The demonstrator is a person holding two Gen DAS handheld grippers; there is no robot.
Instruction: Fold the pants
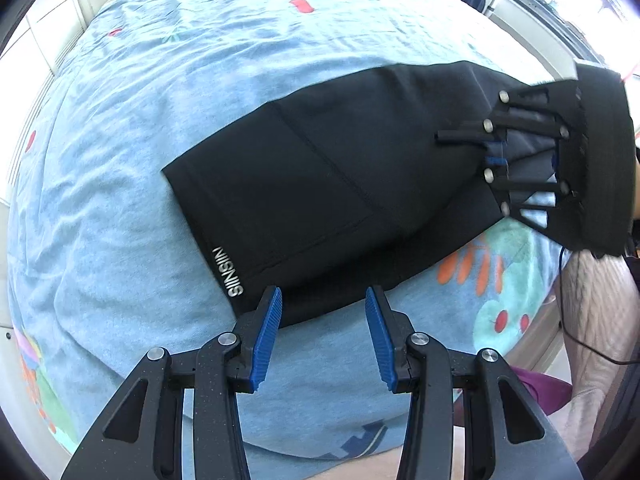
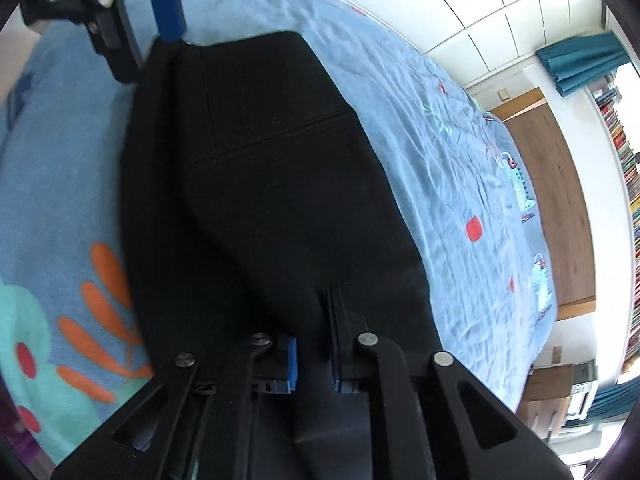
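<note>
Your left gripper (image 1: 323, 334) hangs with its jaws spread wide, blue pads (image 1: 267, 338) well apart and nothing between them. The tips sit just over the near hem of the pants (image 1: 320, 184), right of the white logo lettering (image 1: 228, 272); from the left wrist view you cannot tell whether the pad tips touch the cloth.

The pants lie folded into a long black strip on the blue bedsheet (image 1: 160, 92), running from the logo end near your left gripper across to your right gripper (image 1: 486, 150). Stitched seams cross the top layer. The strip lies flat along its middle and lifts at the right-hand end.

Your right gripper (image 2: 314, 350) has its jaws drawn close on the pants (image 2: 260, 180), black fabric pinched up between the blue pads (image 2: 291, 364), with a narrow gap showing. In the right wrist view the cloth rises in a ridge toward the fingers. The left gripper (image 2: 150, 28) shows at the far end of the strip, parted, its tips at the cloth's edge.

The printed bedsheet (image 2: 440, 160) runs on beyond the pants to the far edge of the bed.
</note>
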